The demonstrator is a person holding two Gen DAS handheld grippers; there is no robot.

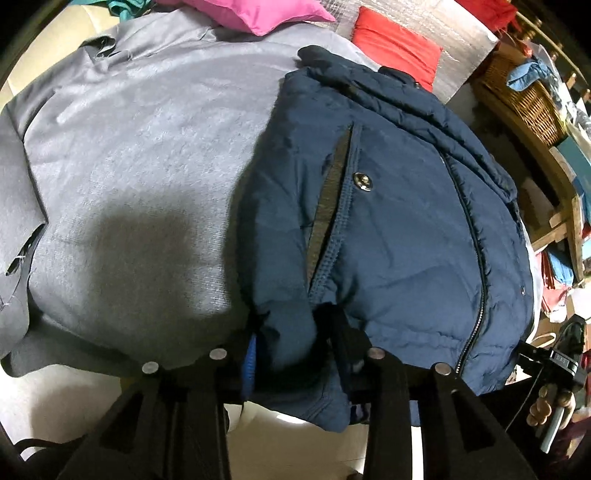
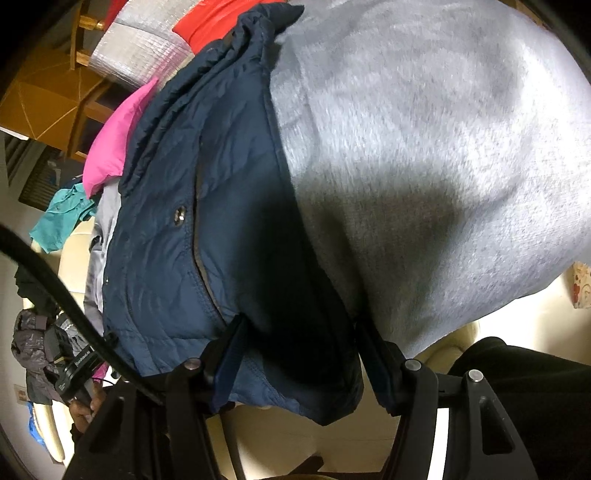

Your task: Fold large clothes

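A navy puffer jacket lies front-up on a grey blanket, with its zip and a snap pocket showing. My left gripper is at the near hem corner. Its fingers are pinched in on a bunch of the navy fabric, which hangs down below them. In the right wrist view the same jacket lies left of the blanket. My right gripper straddles the other hem corner. Its jaws stand wide and the fabric lies loose between them.
A pink cushion and a red cushion lie at the far end. A wicker basket on wooden shelving stands to the right. A teal cloth and a black cable are on the left. Pale floor shows below the hem.
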